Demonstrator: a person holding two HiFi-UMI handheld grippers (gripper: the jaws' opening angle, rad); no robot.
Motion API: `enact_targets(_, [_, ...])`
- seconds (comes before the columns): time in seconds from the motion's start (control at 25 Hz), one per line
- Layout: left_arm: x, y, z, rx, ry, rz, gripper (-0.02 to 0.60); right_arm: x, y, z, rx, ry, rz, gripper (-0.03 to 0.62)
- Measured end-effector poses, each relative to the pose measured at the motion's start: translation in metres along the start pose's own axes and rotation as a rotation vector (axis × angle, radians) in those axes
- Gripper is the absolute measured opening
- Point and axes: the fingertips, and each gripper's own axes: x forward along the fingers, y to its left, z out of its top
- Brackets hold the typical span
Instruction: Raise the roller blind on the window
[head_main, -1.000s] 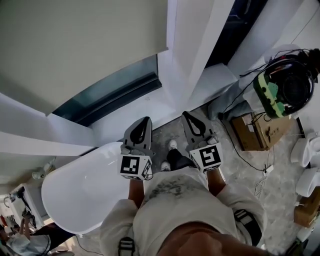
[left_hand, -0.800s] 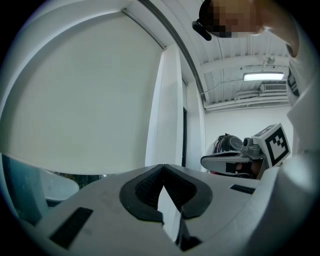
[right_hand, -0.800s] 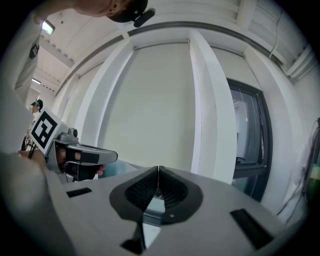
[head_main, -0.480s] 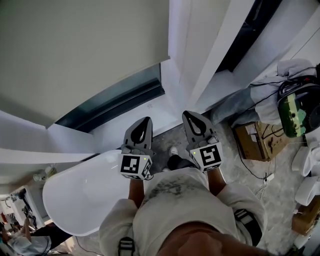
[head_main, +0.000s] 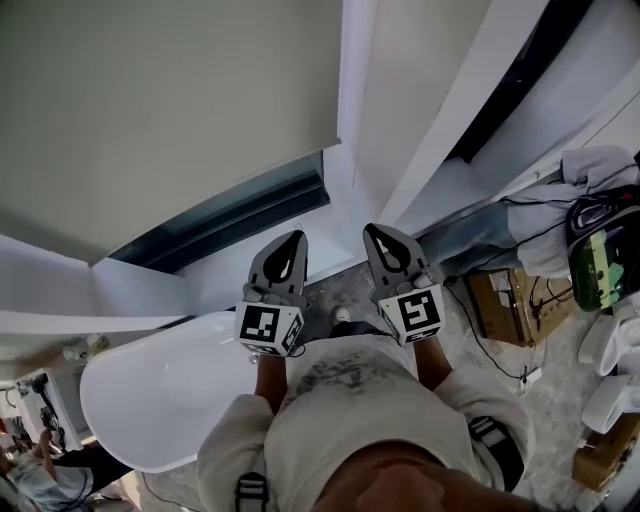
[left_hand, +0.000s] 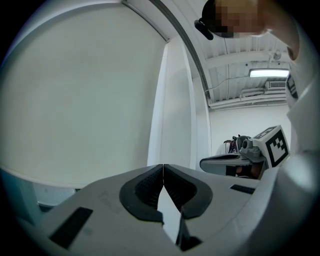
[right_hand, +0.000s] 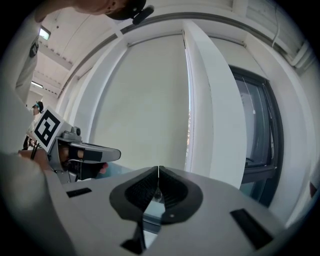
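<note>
Roller blind (head_main: 170, 110): lowered over most of the window. Its hem sits low, and only a dark strip of glass (head_main: 235, 212) shows beneath it.

Left tongs (head_main: 288, 243) and right tongs (head_main: 380, 235): side by side in front of the torso, pointed toward the window, well apart from the blind.

Left gripper view: jaws pressed together at the tips, nothing between them. The blind (left_hand: 85, 100) fills the field ahead.

Right gripper view: jaws likewise together and empty. The blind (right_hand: 145, 100) is ahead, with a white mullion (right_hand: 210, 115) to its right.

A white bathtub (head_main: 150, 395) lies low and left, between the person and the wall.

Step, judged: approach. No contact with the blind, so raising has not begun.

Next move, judged: find the means of lifting. In the right gripper view a thin bright line runs along the blind's right edge; cord or light gap, cannot tell. If it is a cord, one pair of tongs must part, close on it and pull. Otherwise, take the hem. The reach looks longest on the bathtub side.
</note>
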Motion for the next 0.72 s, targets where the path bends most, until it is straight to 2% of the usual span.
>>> enact_targets(0.4, [0.05, 0.008, 0.006, 0.019, 0.02, -0.034, 0.009, 0.03, -0.032, 0.003, 0.019, -0.009, 0.002, 0.063])
enact_targets(0.72, [0.095, 0.016, 0.013, 0.023, 0.011, -0.122, 0.011, 0.052, -0.047, 0.006, 0.038, 0.003, -0.036, 0.063])
